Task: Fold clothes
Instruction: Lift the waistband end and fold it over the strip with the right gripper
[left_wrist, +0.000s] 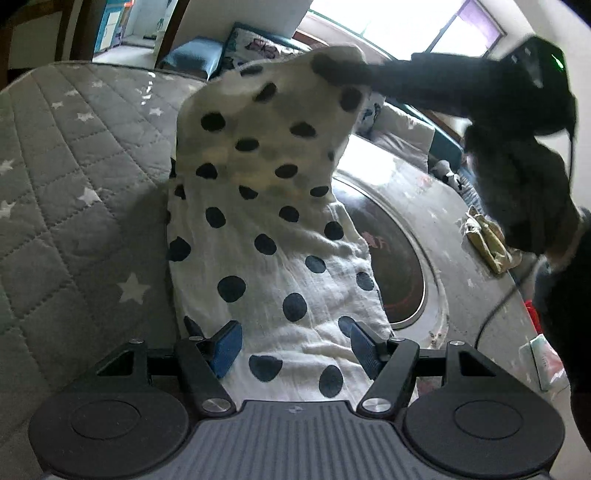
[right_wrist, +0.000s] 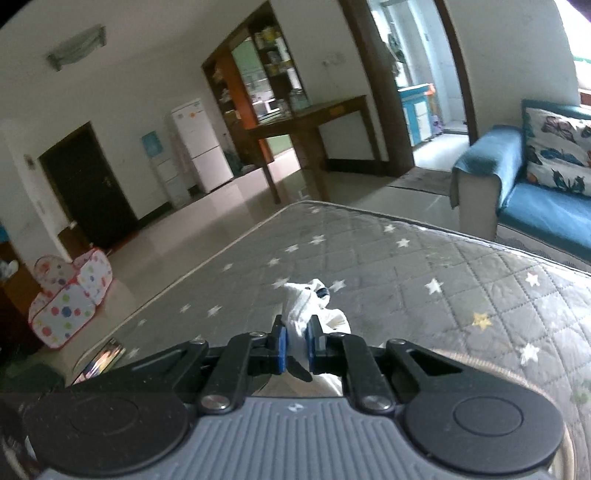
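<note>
**Dotted cloth stretched between two hand-held grippers over the mattress**

The white cloth with dark dots (left_wrist: 266, 229) runs from near to far above the grey quilted mattress with white stars (left_wrist: 74, 177). Its near end lies between the two blue pads of the left hand-held gripper (left_wrist: 293, 349). The jaws stand wide, one pad at each side edge of the cloth; whether the pads press on the fabric cannot be told from this view. The far end of the cloth is lifted up and is pinched by the right hand-held gripper (left_wrist: 332, 70), which comes in from the right as a dark, blurred shape.

The right wrist view shows this grip from close. The right hand-held gripper (right_wrist: 297, 343) is clenched on a bunched white corner of the cloth (right_wrist: 306, 302), which sticks out beyond the fingertips, with the mattress (right_wrist: 406, 266) below it.

Only the left wrist view shows the whole length of the cloth, and to its right a round dark panel (left_wrist: 395, 266) and some yellowish fabric (left_wrist: 487, 240) on a grey covered surface. Only the right wrist view shows the room beyond the mattress: a blue sofa (right_wrist: 546, 203) with a butterfly cushion (right_wrist: 557, 147) on the far right, a wooden table (right_wrist: 310, 125), a white fridge (right_wrist: 199, 144), and a dotted play tent (right_wrist: 70, 302) on the floor at the left.
</note>
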